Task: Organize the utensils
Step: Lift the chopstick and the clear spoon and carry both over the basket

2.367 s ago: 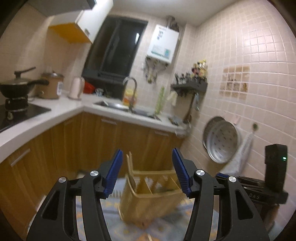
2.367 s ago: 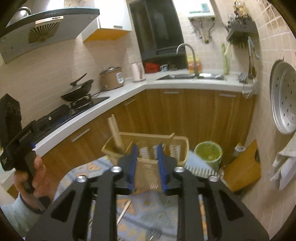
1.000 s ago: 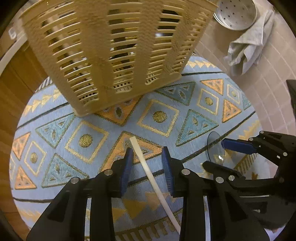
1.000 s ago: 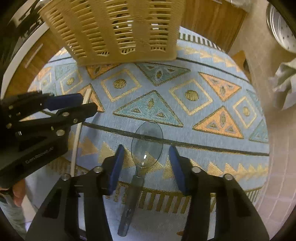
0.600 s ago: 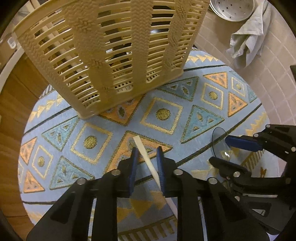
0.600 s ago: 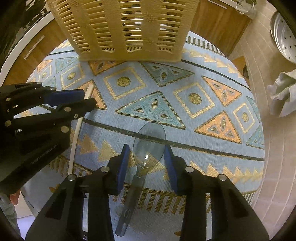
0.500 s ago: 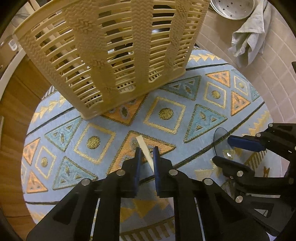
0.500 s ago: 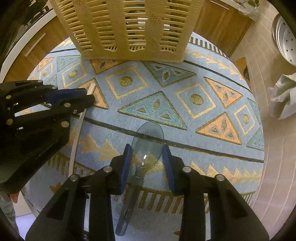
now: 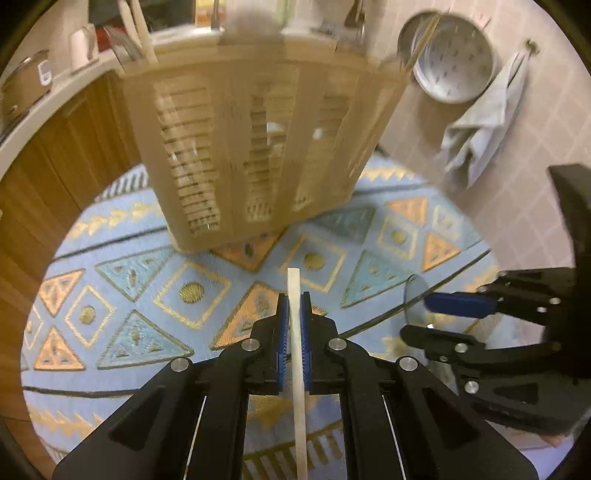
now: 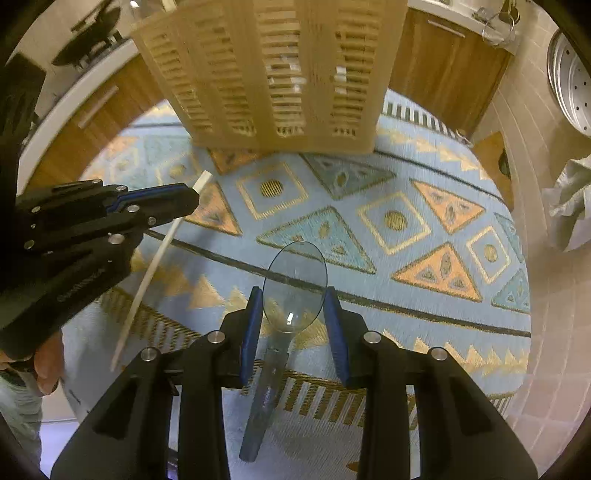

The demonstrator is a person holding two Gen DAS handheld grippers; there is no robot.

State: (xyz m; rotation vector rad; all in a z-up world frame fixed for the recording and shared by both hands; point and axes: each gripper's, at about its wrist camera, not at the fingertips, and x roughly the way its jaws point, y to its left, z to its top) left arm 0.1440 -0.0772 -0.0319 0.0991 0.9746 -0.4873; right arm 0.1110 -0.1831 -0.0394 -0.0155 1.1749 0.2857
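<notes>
The left tool [image 9: 293, 314] is clamped on a pale chopstick [image 9: 295, 354], its blue pads pressed against both sides of the stick, whose squared tip pokes out ahead toward the slatted beige utensil basket [image 9: 258, 147]. The left wrist view alone shows the basket's rim, where other pale sticks [image 9: 142, 33] stand upright in its left end. It also shows a perforated metal pan [image 9: 454, 62] and a grey towel [image 9: 480, 125] hanging on the tiled wall. In the same view the right tool [image 9: 417, 314] comes in from the right edge, its blue pad beside the edge of a clear spoon bowl, though little of that spoon can be made out there. The right wrist view shows it plainly: the clear plastic spoon [image 10: 291, 295] lies on the patterned blue and orange cloth [image 10: 424, 221] covering the tabletop, handle running back under the tool. The right tool [image 10: 294, 325] has its fingers apart, one on either side of the bowl and very near its edges; whether they touch it cannot be told. From this side the chopstick's full length is visible, slanting down and left from the left tool's tip with its rear end free. The person's hand [image 10: 48, 358] shows below that tool. The basket stands at the far side of the cloth, well apart from the spoon.
</notes>
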